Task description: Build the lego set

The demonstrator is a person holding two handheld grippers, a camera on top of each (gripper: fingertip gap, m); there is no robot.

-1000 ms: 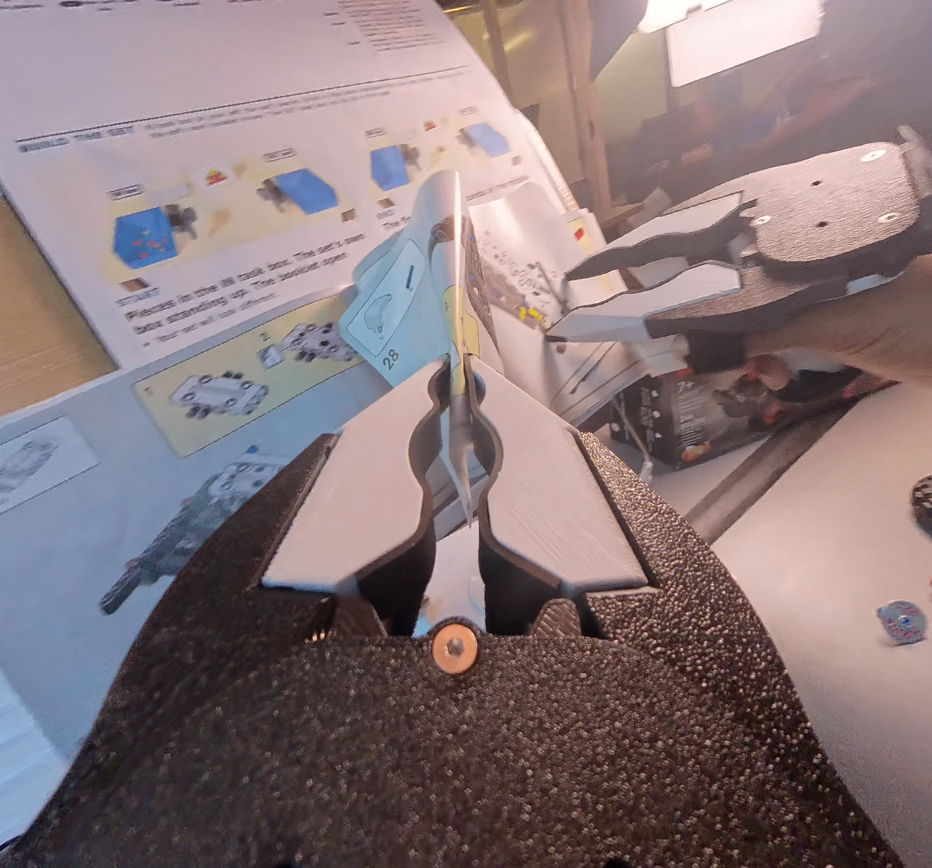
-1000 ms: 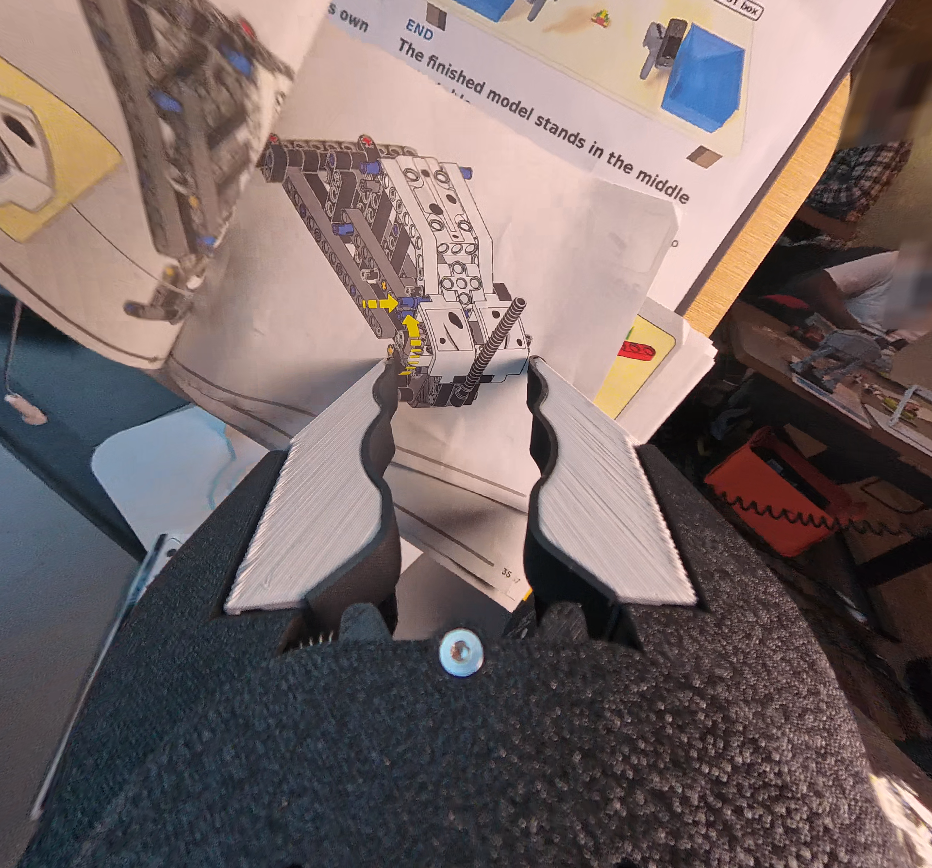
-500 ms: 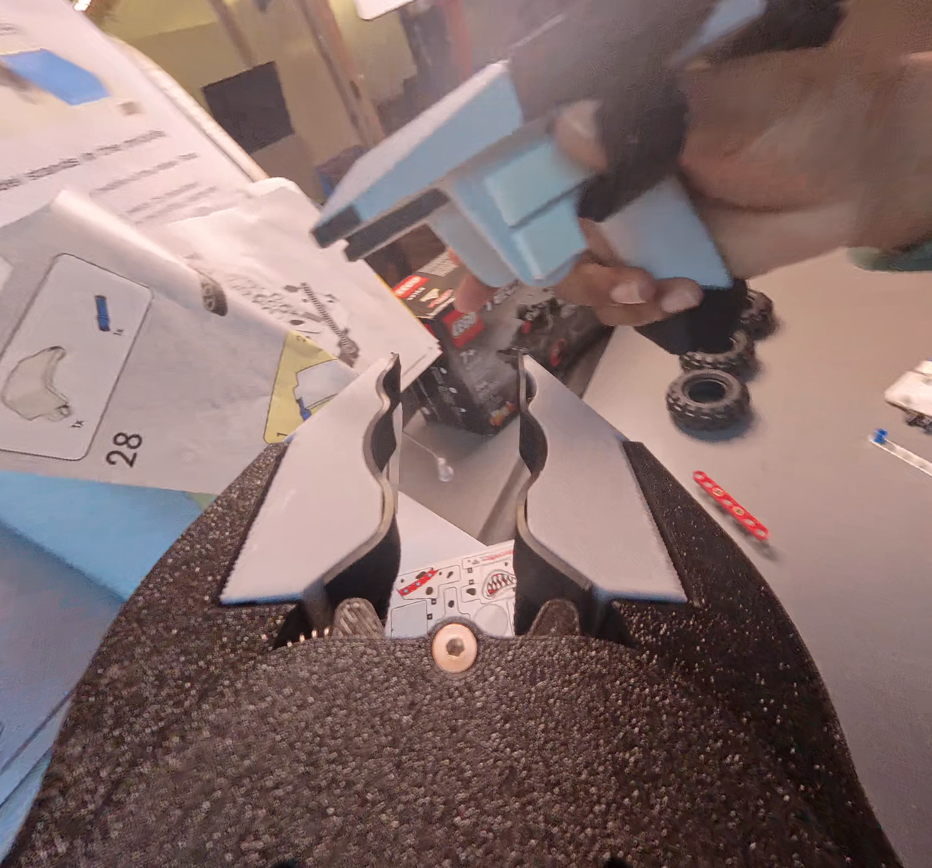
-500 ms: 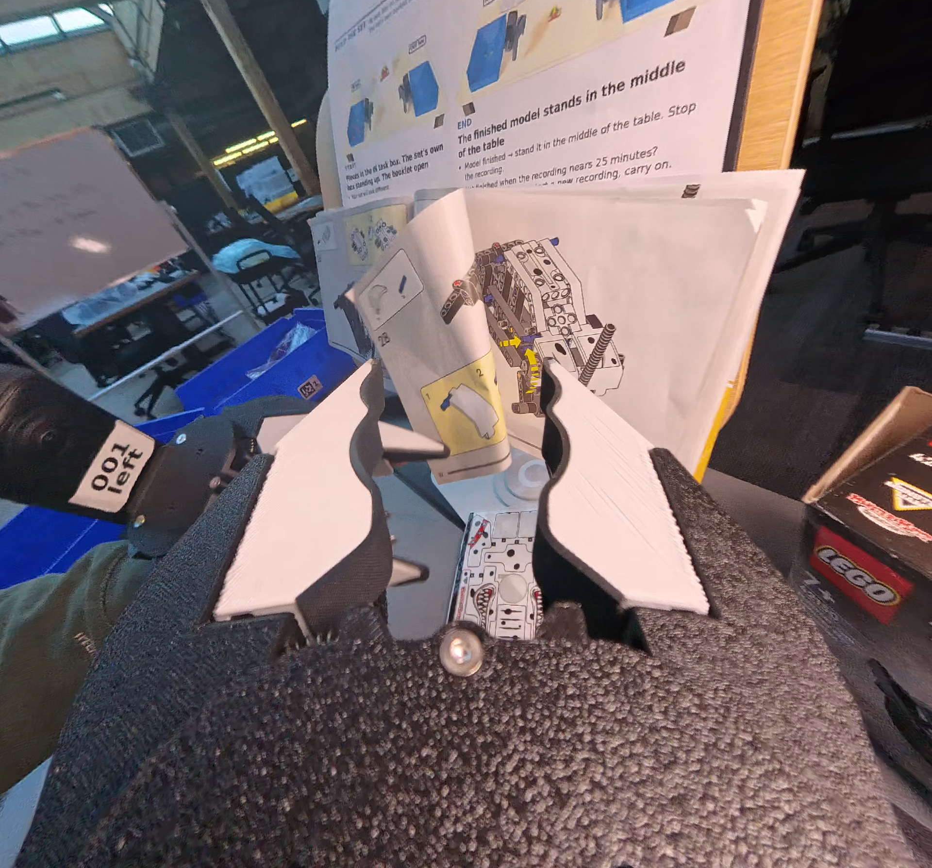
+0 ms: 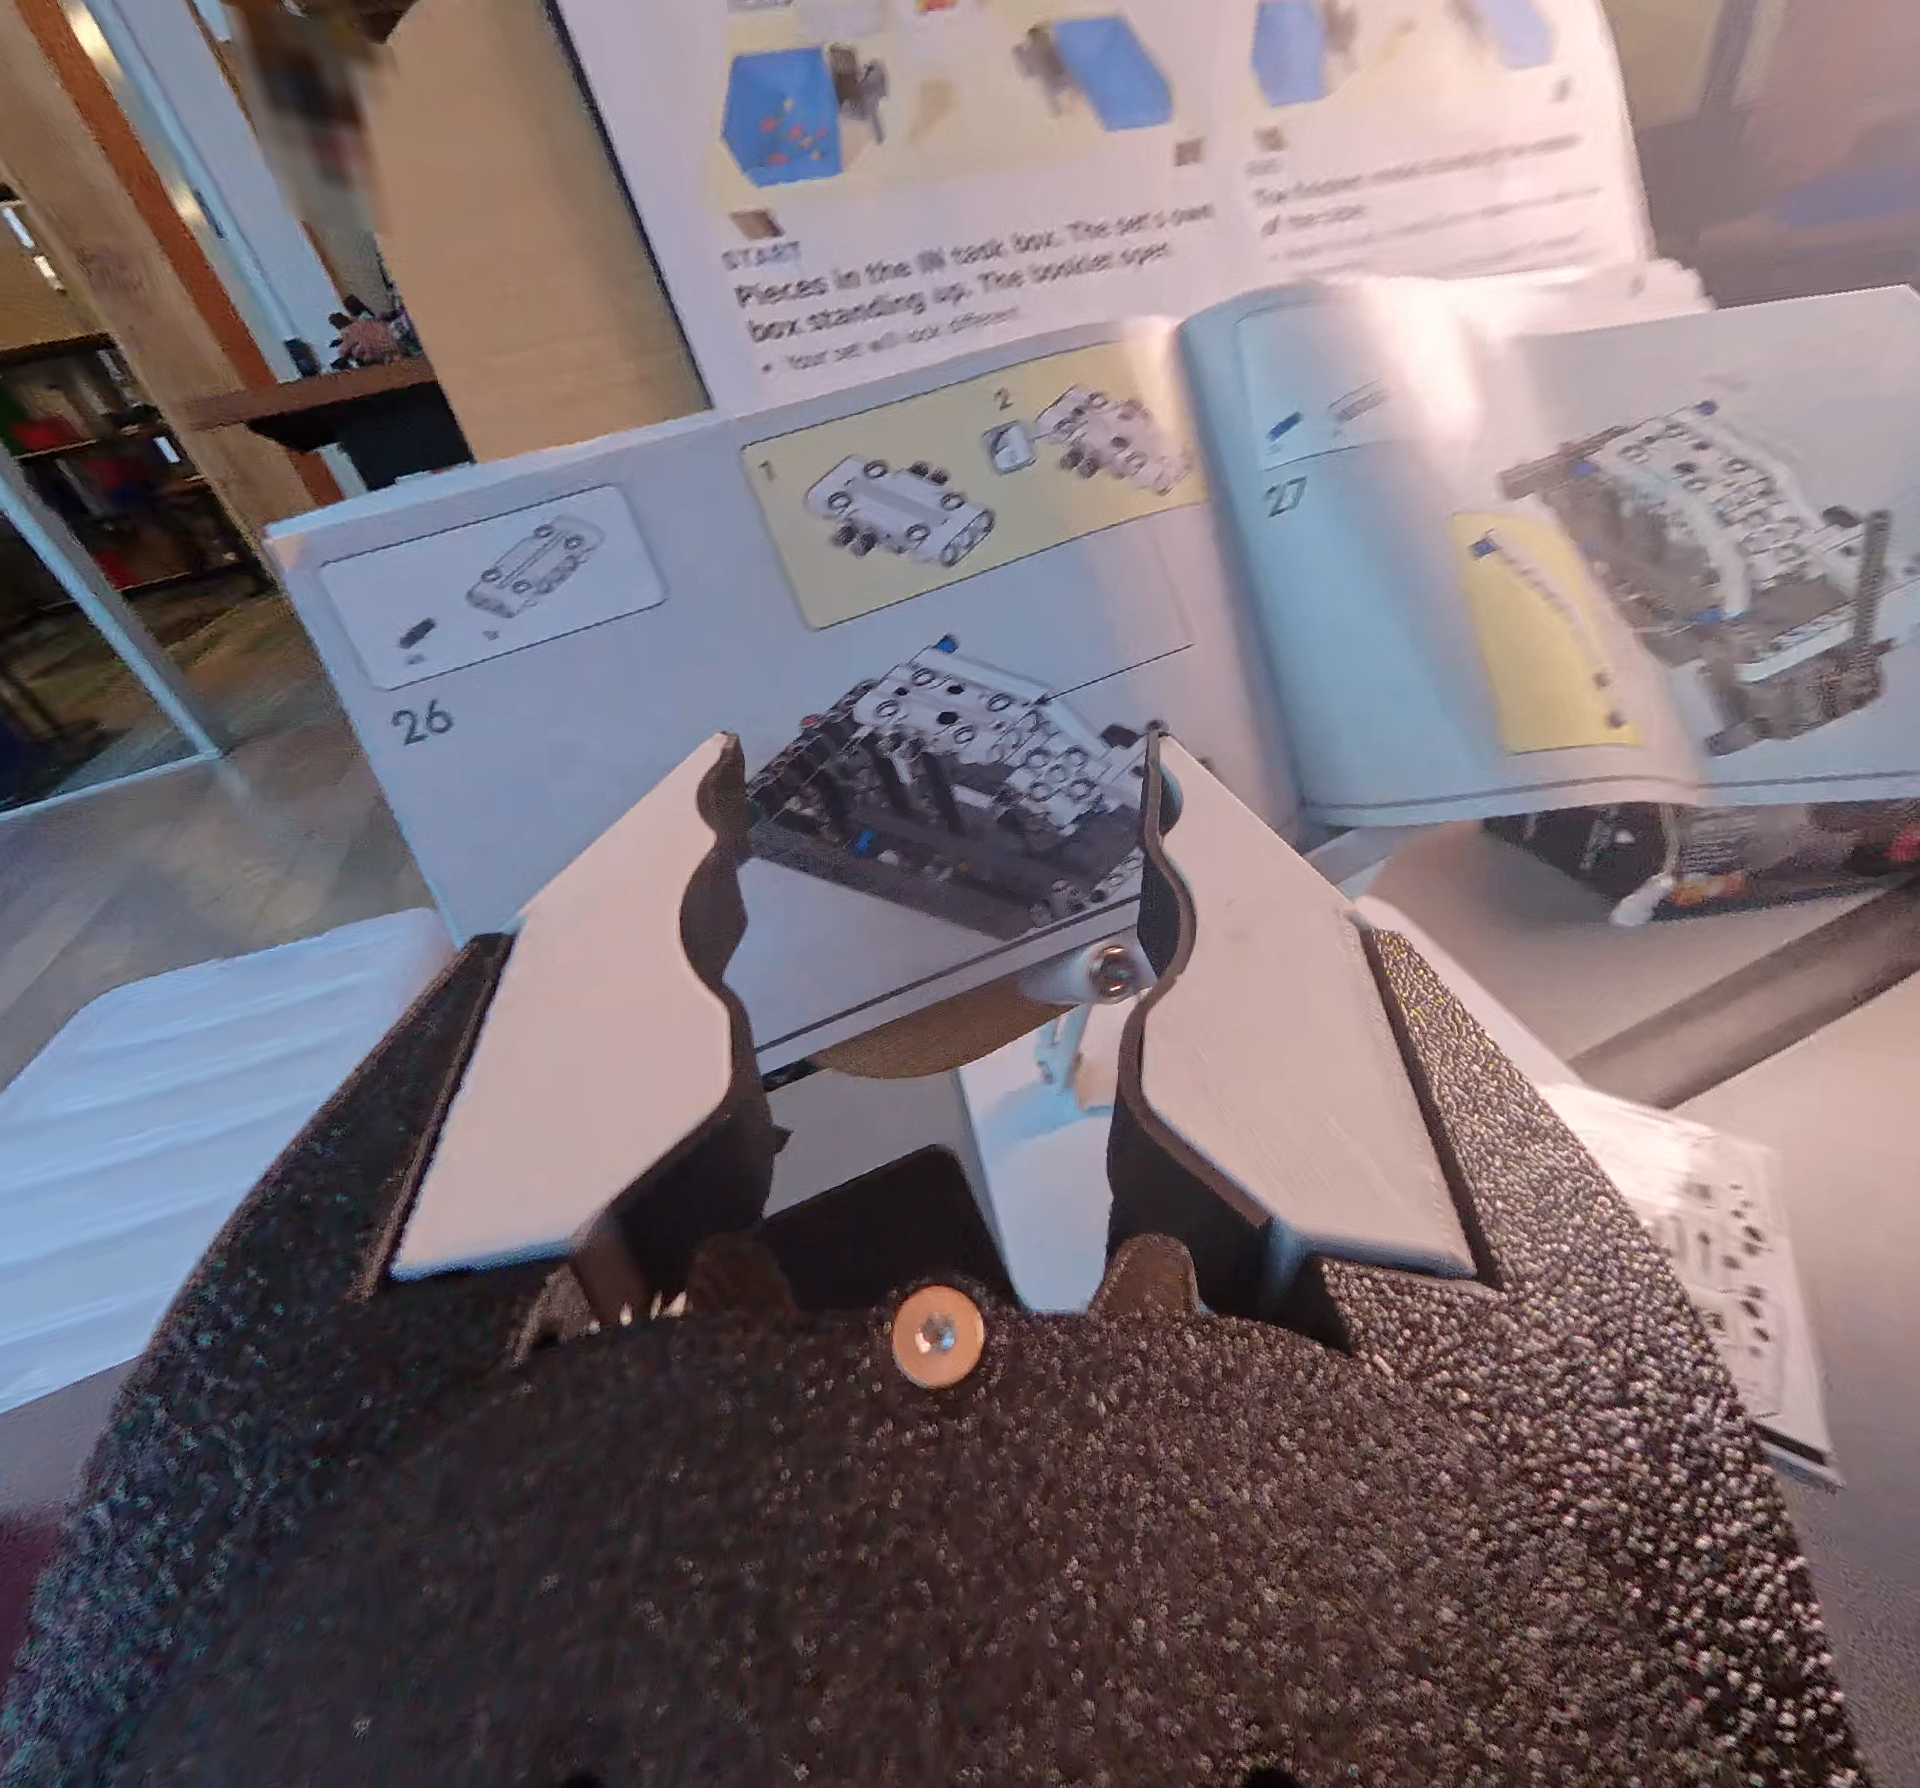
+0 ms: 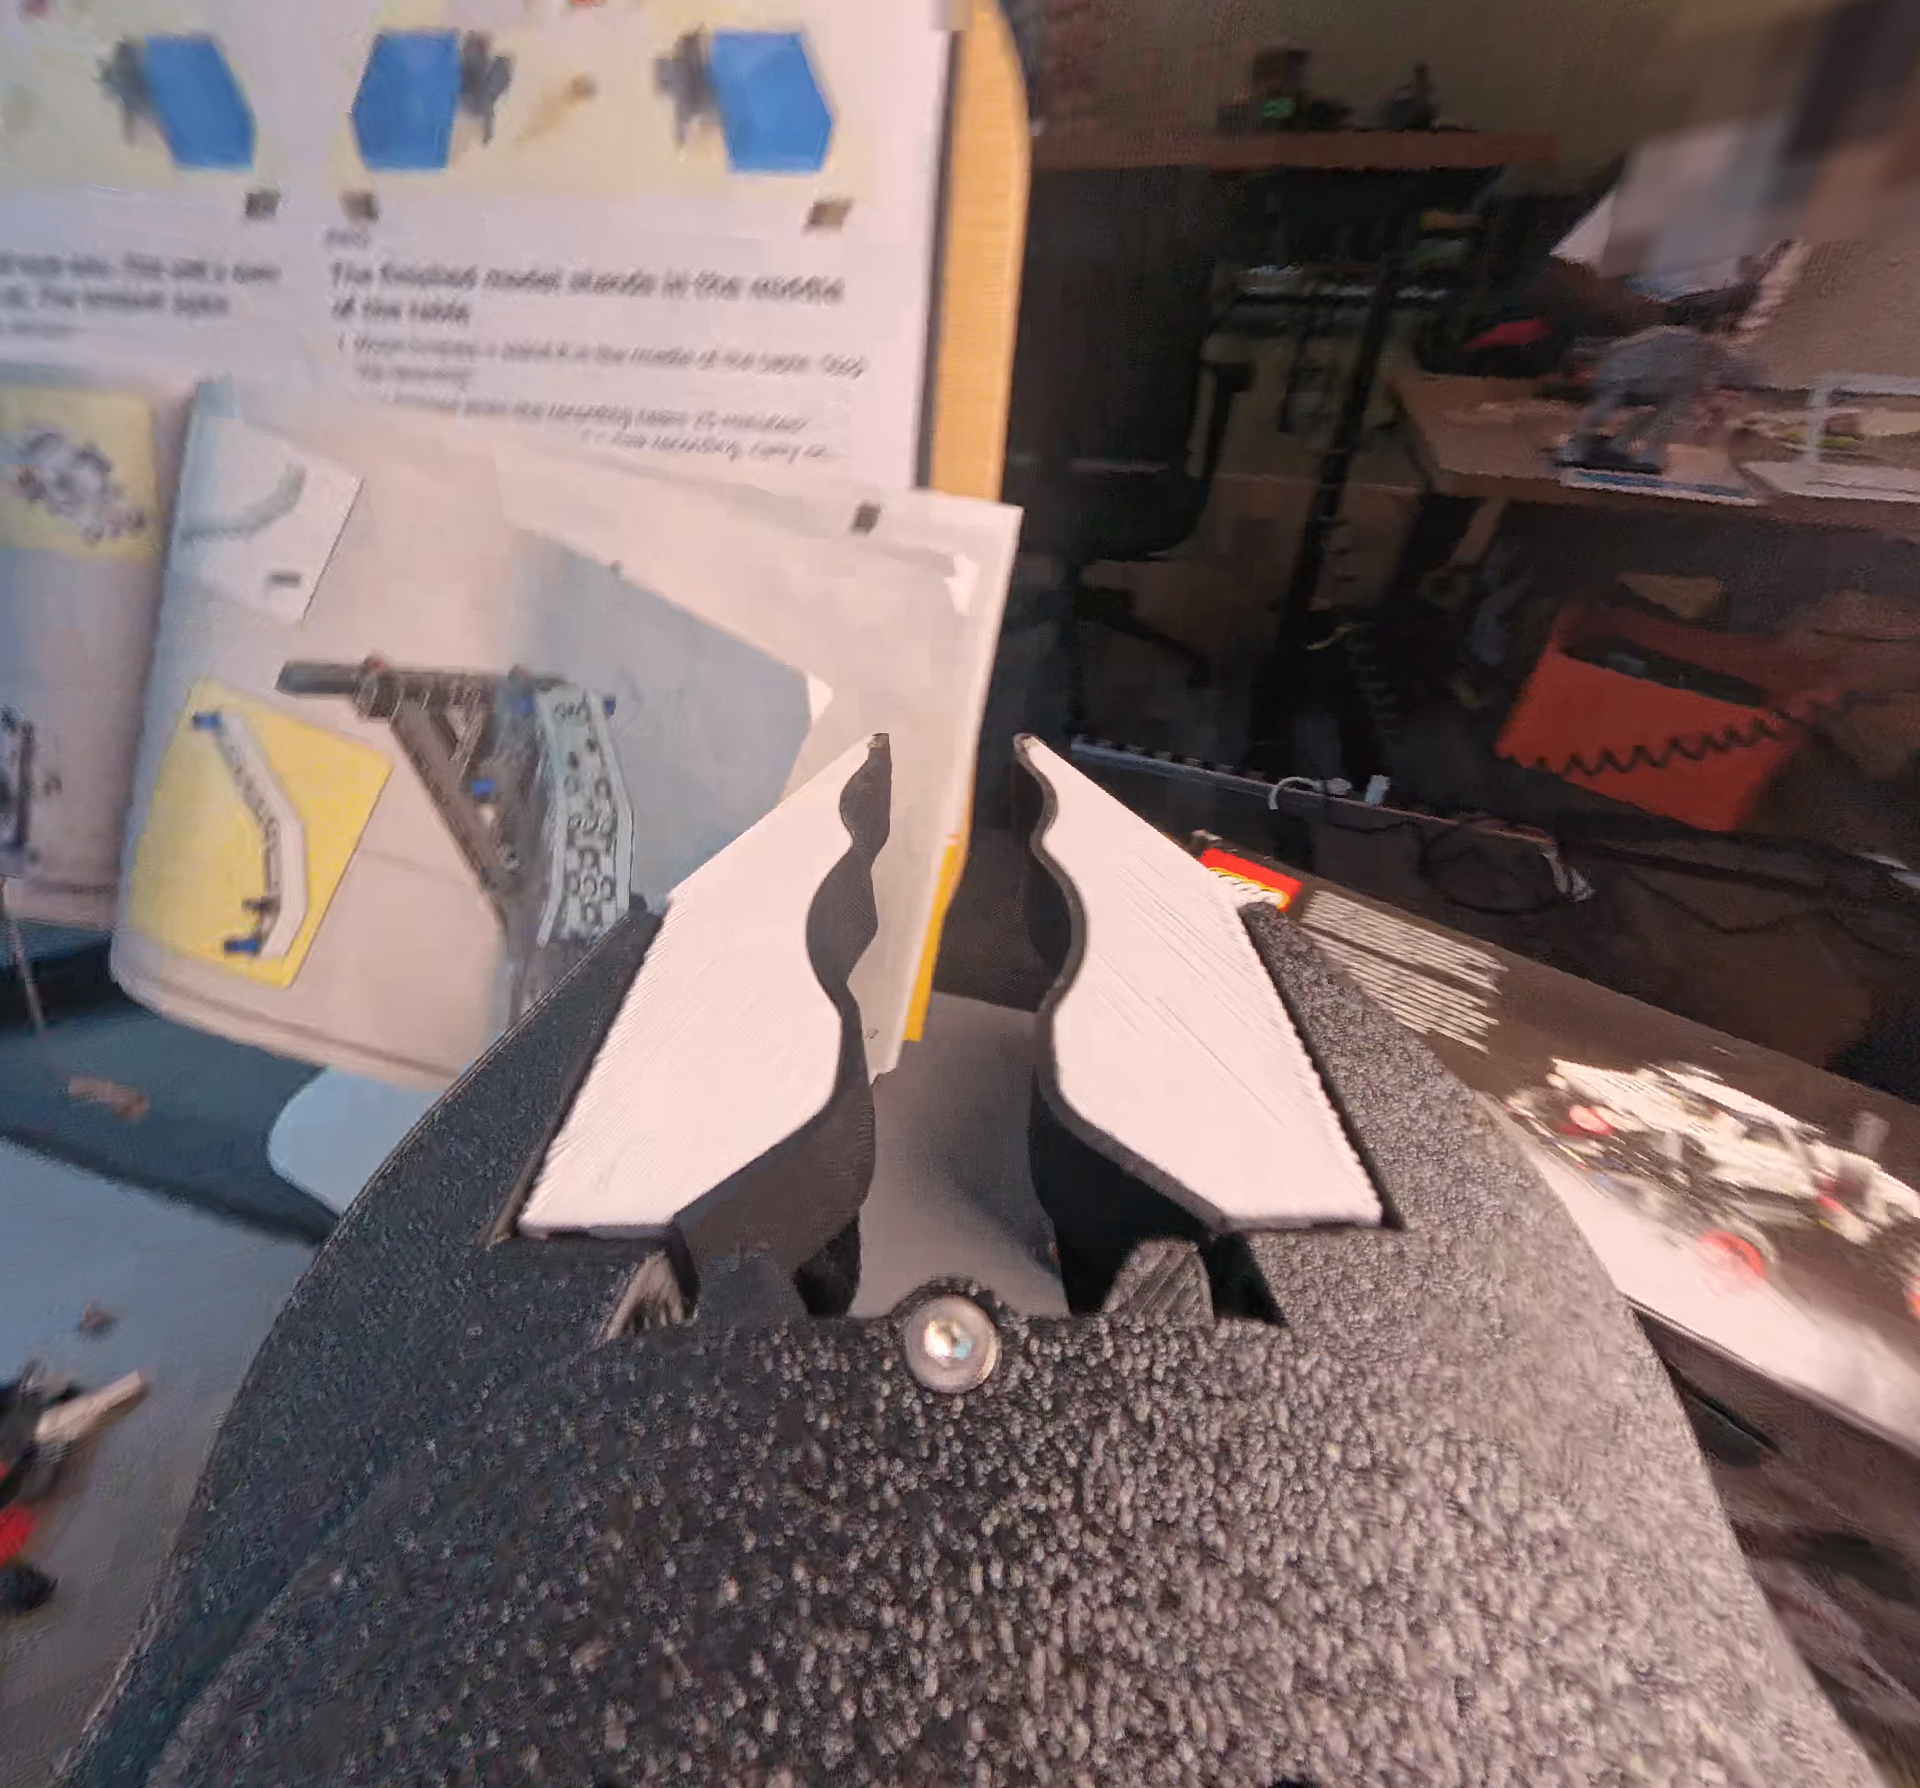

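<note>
While the left gripper (image 5: 940,751) is hovering before the propped instruction booklet (image 5: 644,658), its jaws are standing wide apart and gripping nothing. Behind the booklet, a printed task sheet (image 5: 987,211) is leaning upright. To the right, a booklet page (image 5: 1455,533) is curling outward, blurred. Further right, the right gripper (image 6: 951,746) is pointing past the booklet's right edge, jaws partly apart and empty. At far right, the set's box (image 6: 1558,1125) is lying on the table (image 6: 156,1250).

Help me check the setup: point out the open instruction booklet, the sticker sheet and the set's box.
instruction booklet (image 5: 582,699): left wrist view, left page.
sticker sheet (image 5: 1725,1312): left wrist view, its middle.
set's box (image 6: 1714,1208): right wrist view, printed top face.
</note>
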